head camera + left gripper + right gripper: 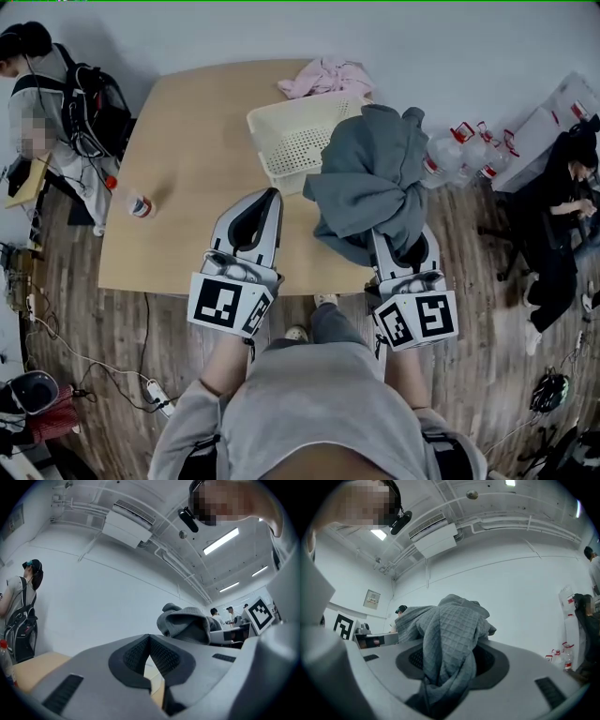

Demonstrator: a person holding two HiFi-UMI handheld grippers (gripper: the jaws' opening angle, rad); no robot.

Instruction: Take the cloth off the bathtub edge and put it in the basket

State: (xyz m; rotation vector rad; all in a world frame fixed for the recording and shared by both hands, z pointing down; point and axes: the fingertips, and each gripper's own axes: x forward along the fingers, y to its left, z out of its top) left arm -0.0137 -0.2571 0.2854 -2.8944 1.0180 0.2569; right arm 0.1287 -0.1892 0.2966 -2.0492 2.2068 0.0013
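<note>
Your right claw (398,253) is clamped on the grey cloth (370,173). The cloth bunches over the claw's tips and sits at the basket's (281,117) right side, where it covers that corner of the rim in the head view. The basket is on the desk (187,150), and its mesh inside faces you. Your left claw (267,202) is pinched together with nothing in it, on the near left of the basket, its tips close to the near rim. A pink cloth (326,75) lies against the basket's far edge. Left of the basket, bare desk runs out to a small bottle (139,204) near the desk's left edge. Right of the basket, past the desk's edge, water bottles (459,148) stand on the floor.
</note>
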